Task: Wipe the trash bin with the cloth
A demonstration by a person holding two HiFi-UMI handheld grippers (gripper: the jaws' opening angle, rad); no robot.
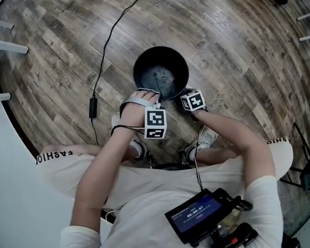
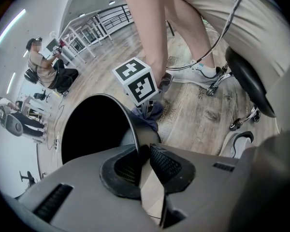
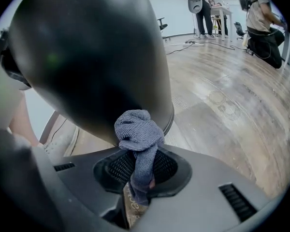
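place: open lab-like hall | signs: plank floor (image 1: 51, 45), white railings (image 2: 94, 30), people (image 3: 262, 16) at desks (image 3: 222, 7)

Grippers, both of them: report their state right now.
Left gripper: jaws closed on the rim of the trash bin.
Right gripper: jaws closed on the cloth.
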